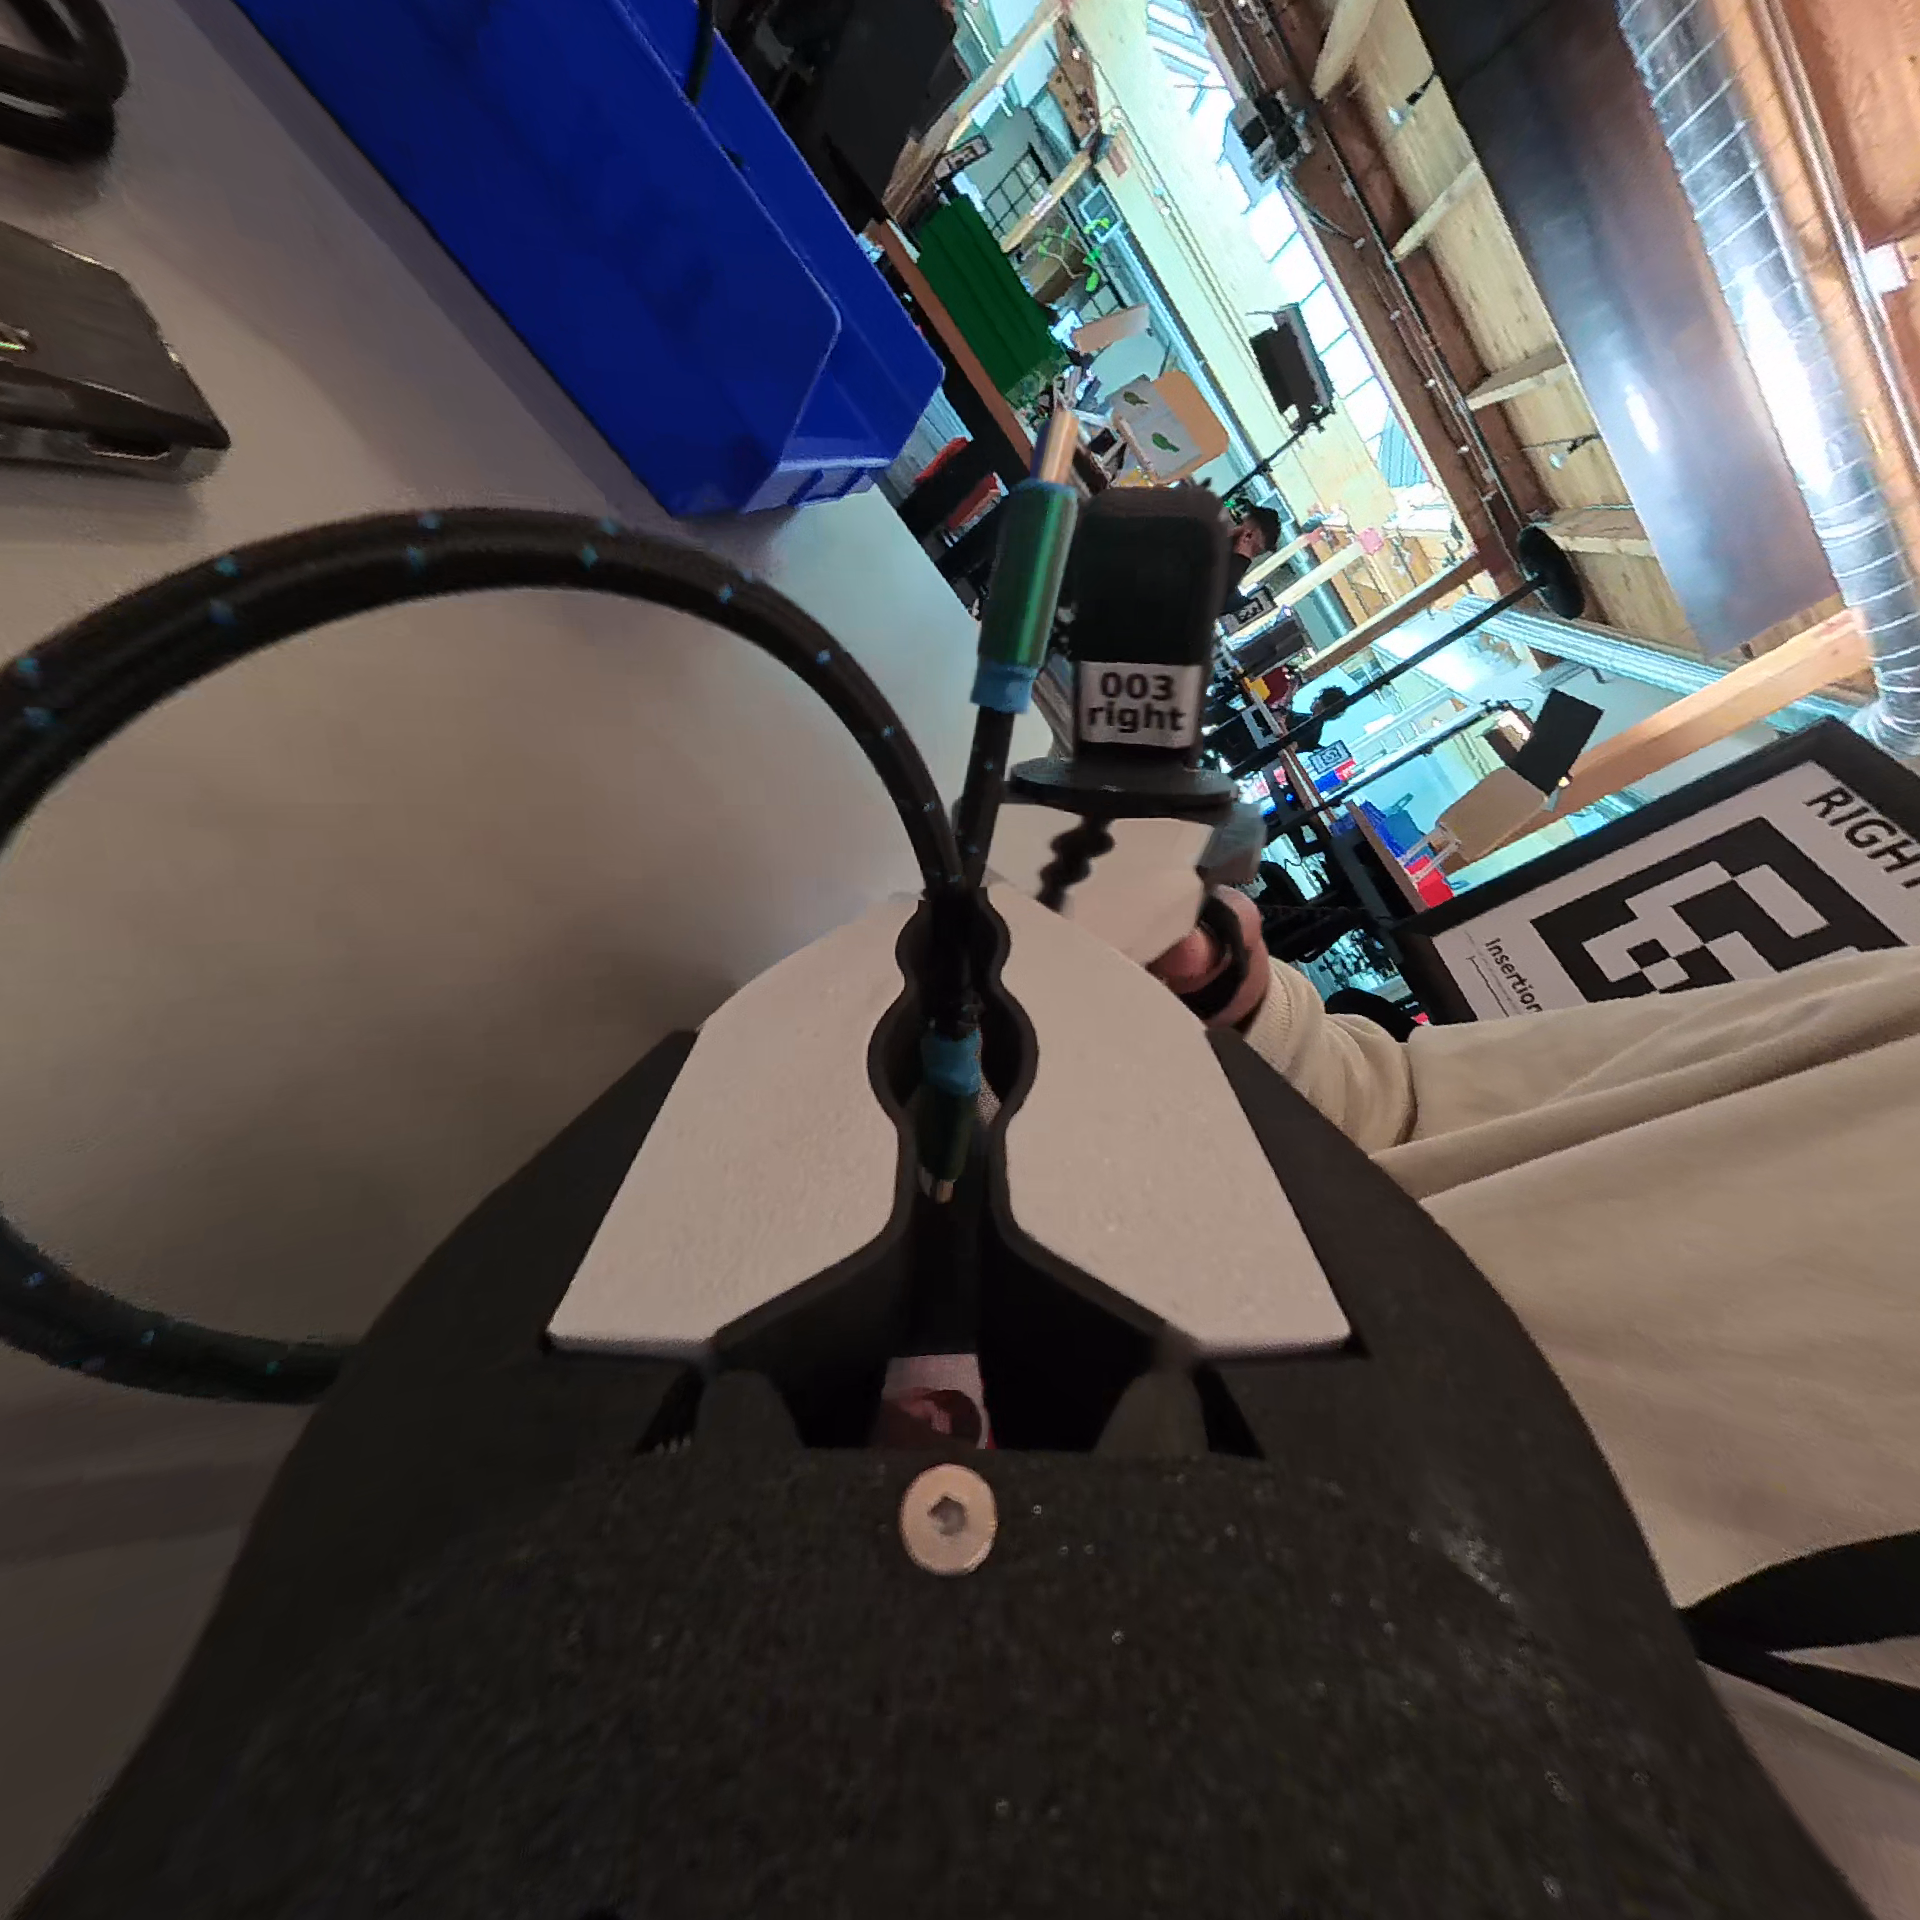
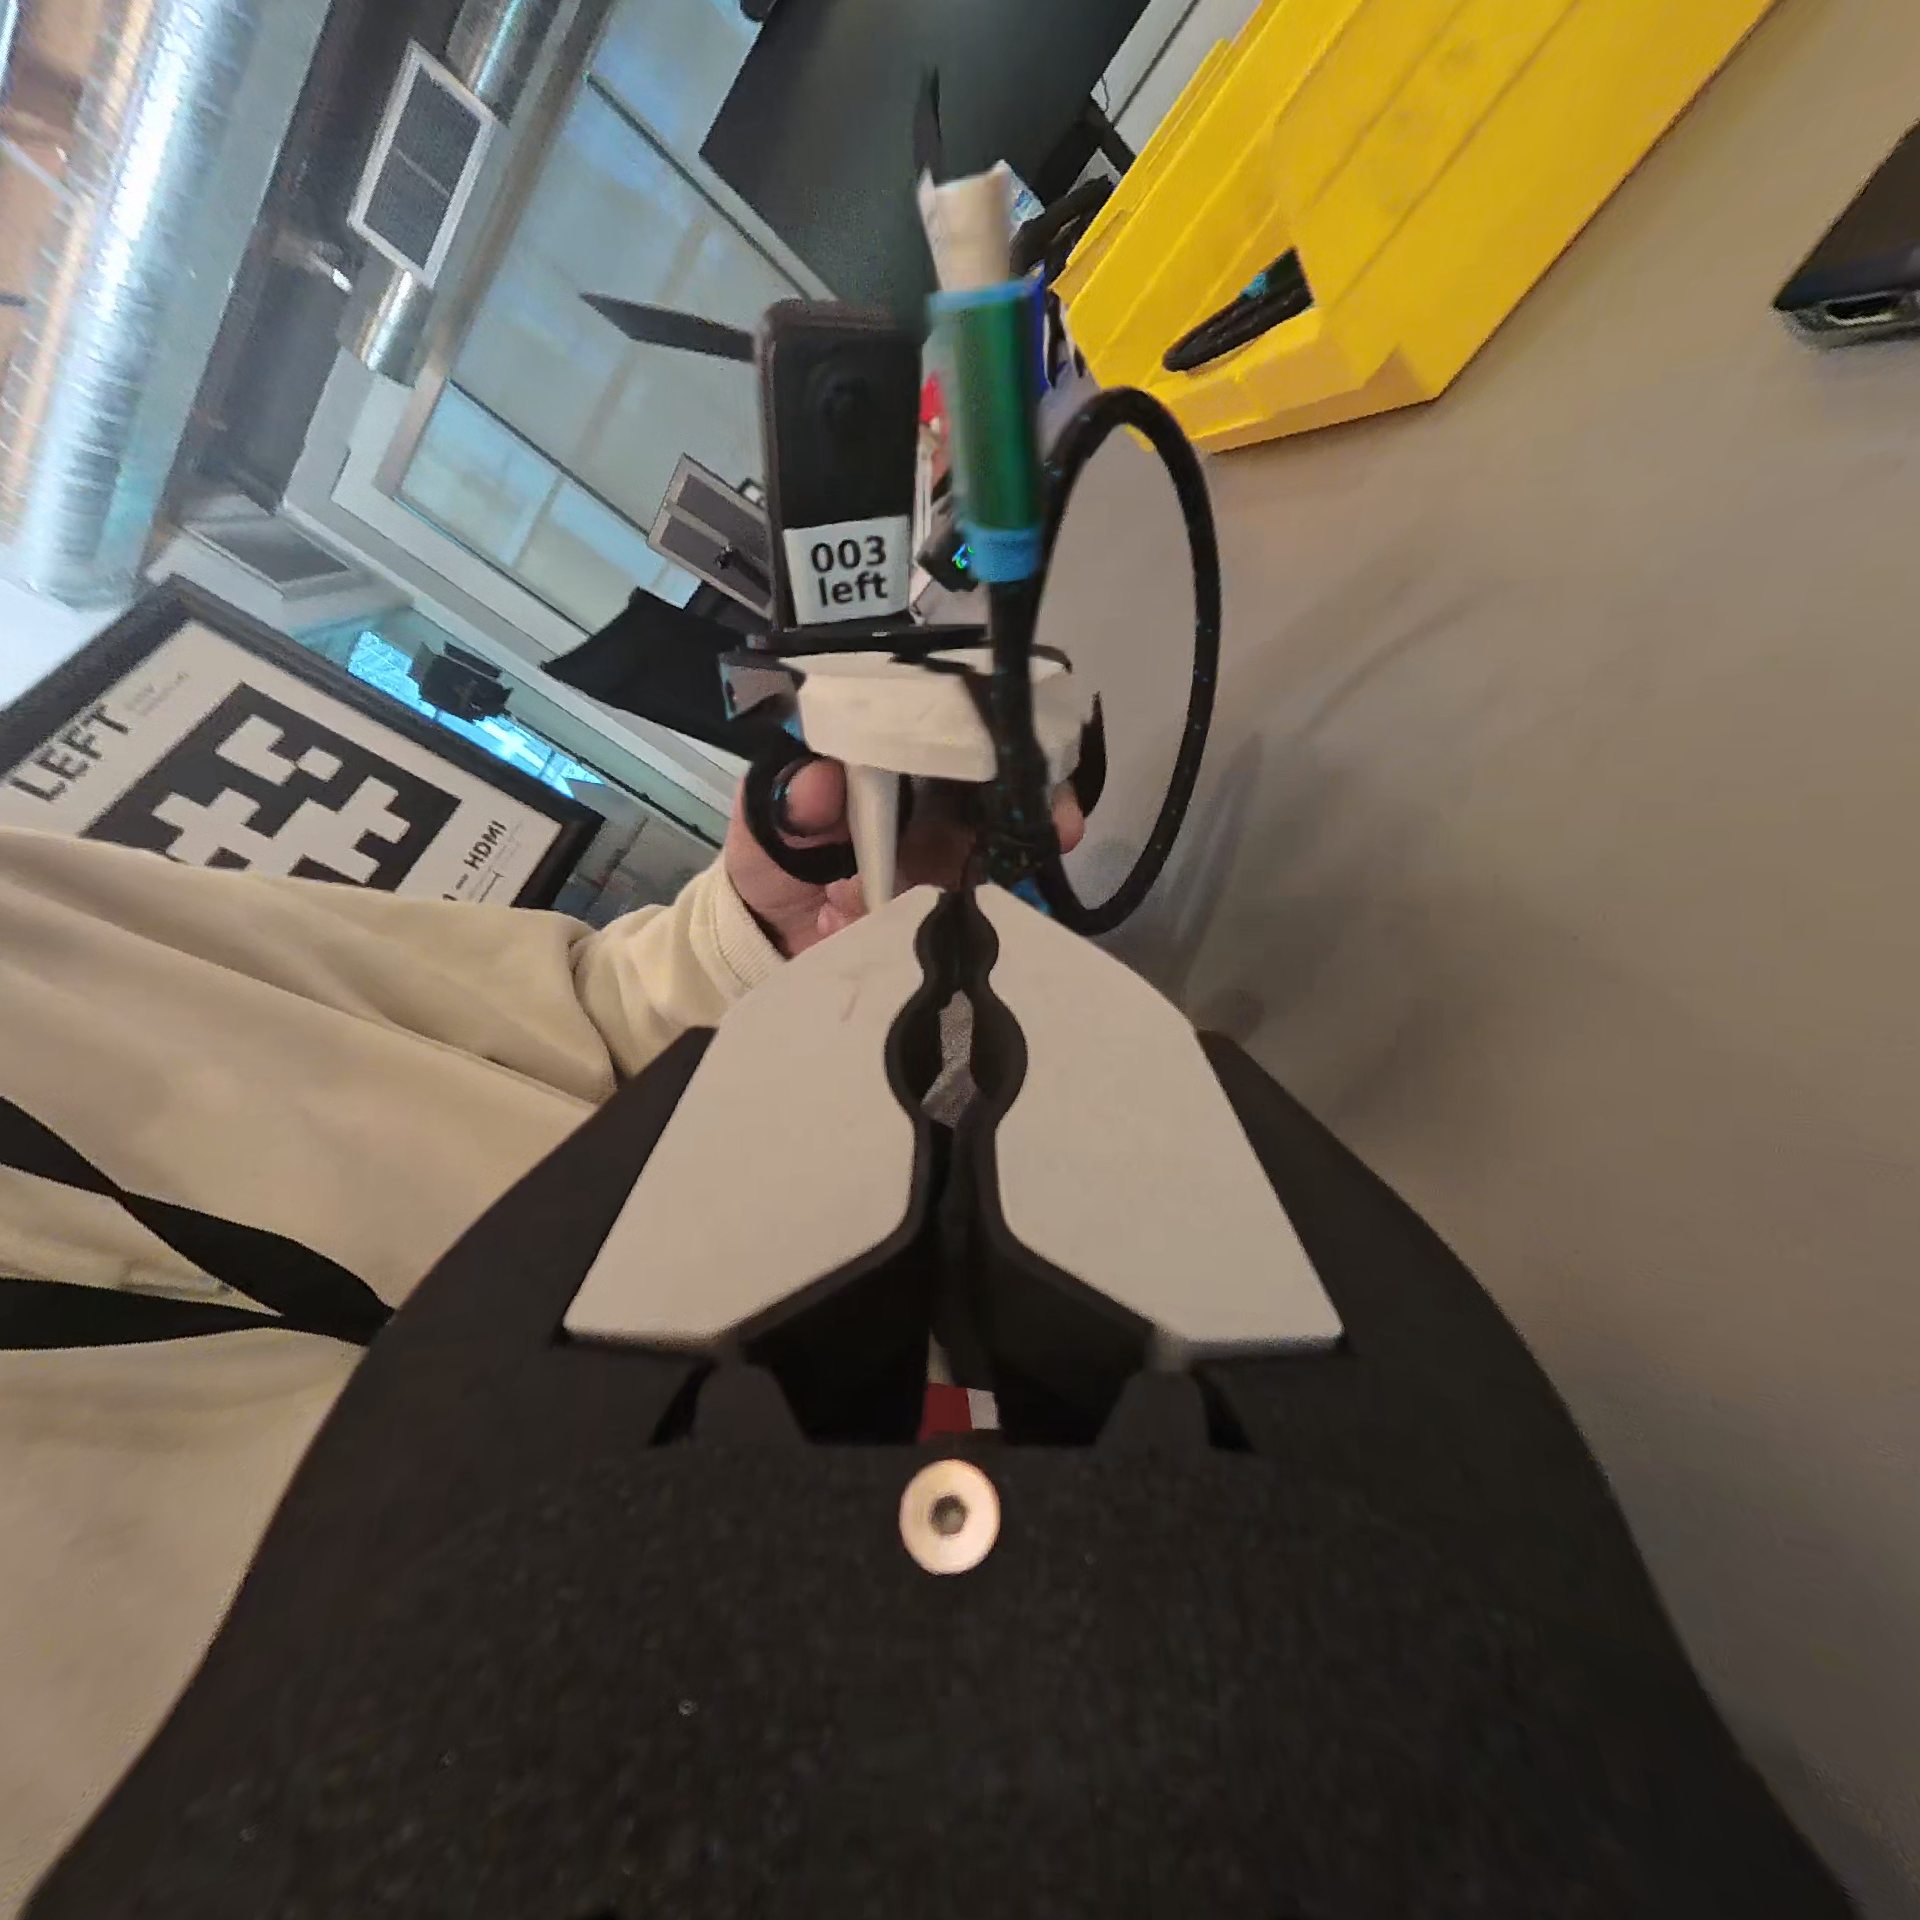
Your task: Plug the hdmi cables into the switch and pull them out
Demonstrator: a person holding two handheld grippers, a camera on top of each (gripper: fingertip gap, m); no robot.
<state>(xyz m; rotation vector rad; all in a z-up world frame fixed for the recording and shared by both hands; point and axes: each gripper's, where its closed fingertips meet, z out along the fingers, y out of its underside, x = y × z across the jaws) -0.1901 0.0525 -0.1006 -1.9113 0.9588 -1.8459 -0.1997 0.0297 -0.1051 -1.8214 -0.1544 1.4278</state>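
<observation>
Grey table point(image 1: 364, 935) behind; both grippers' fingers point(image 1: 790, 1122) point(image 2: 1122, 1122) pinched on braided HDMI cable point(image 1: 312, 582).

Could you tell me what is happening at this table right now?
A person holds two handheld grippers tip to tip above the table. The left gripper and right gripper are both shut on a black braided HDMI cable, whose green plug points upward. The switch lies apart from them on the table, so this plug is not plugged in.
</observation>
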